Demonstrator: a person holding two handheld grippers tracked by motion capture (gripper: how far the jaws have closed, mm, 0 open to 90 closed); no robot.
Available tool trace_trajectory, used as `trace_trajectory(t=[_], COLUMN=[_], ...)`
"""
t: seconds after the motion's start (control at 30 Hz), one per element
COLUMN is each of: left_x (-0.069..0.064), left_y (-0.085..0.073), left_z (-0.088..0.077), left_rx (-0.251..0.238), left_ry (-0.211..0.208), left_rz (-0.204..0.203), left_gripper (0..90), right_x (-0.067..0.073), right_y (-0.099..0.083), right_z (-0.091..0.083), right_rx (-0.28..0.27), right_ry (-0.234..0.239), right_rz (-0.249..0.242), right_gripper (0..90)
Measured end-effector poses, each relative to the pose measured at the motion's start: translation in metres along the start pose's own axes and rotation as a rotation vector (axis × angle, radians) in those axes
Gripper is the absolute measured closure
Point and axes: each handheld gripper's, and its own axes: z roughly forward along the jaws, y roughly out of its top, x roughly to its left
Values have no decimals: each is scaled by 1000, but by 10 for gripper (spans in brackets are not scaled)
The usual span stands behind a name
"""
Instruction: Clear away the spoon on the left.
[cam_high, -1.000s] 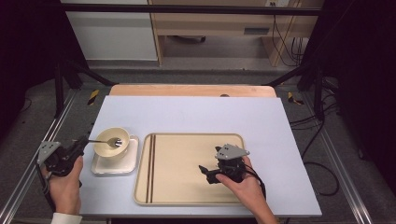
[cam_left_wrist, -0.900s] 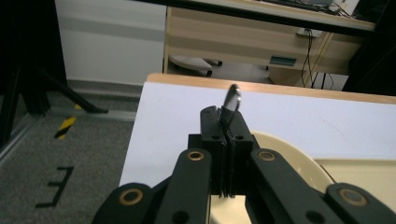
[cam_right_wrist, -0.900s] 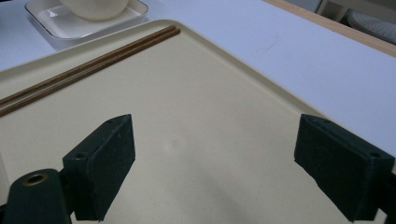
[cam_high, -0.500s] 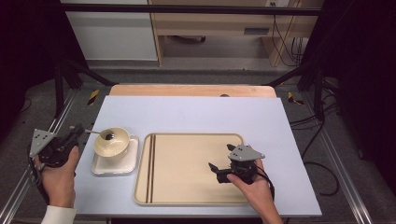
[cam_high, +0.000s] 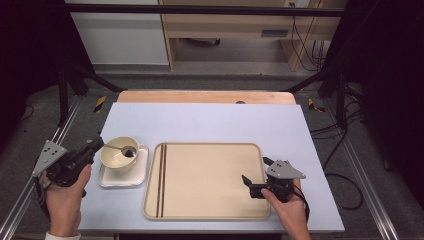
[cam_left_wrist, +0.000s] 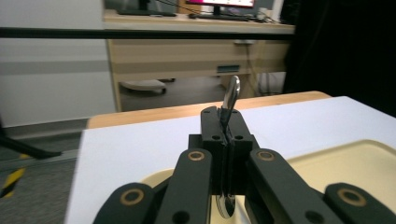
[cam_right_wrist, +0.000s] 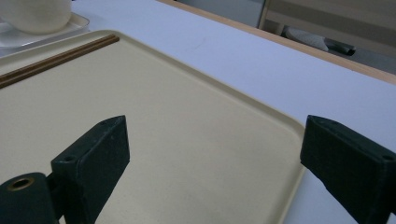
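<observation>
My left gripper (cam_high: 96, 145) is shut on the handle of a metal spoon (cam_high: 117, 147), left of a cream cup (cam_high: 116, 159). The spoon's bowl lies over the cup's mouth. The cup stands on a square white saucer (cam_high: 125, 179). In the left gripper view the jaws (cam_left_wrist: 223, 126) are pressed together on the spoon (cam_left_wrist: 231, 93), which sticks out ahead, edge-on. My right gripper (cam_high: 256, 171) hangs open over the right end of the beige tray (cam_high: 200, 200). In the right gripper view nothing lies between its jaws (cam_right_wrist: 219, 163).
The tray (cam_right_wrist: 261, 105) has two dark stripes (cam_high: 161, 180) near its left edge and lies on a pale blue tabletop (cam_high: 210, 122). A wooden strip (cam_high: 200, 96) runs along the table's far edge. The cup (cam_right_wrist: 37, 14) stands off the tray's left side.
My left hand has risen a little with the spoon, whose bowl stays over the cup. My right gripper has slid right across the tray toward its right edge.
</observation>
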Motion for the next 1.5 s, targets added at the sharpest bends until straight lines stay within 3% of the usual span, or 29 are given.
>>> trace_trajectory(t=[0.2, 0.77, 1.0, 1.27, 1.5], left_x=[-11, -34, -47, -63, -70], left_y=[-1, -15, -17, -26, -32], left_z=[10, 41, 36, 28, 25], left_rx=[21, 89, 116, 168, 221], left_ry=[-61, -159, -244, -376, -412], left_rz=[3, 15, 21, -9, 25], left_gripper=[893, 893, 893, 893, 893], right_x=[-6, -18, -21, -22, -20], right_y=[-5, -17, -17, -17, -16], right_z=[-4, -2, -4, -5, -4], right_rx=[-5, 7, 3, 2, 2], right_ry=[-23, -62, -73, -78, -81], right_rz=[16, 51, 57, 66, 61], right_gripper=[86, 95, 98, 99, 99])
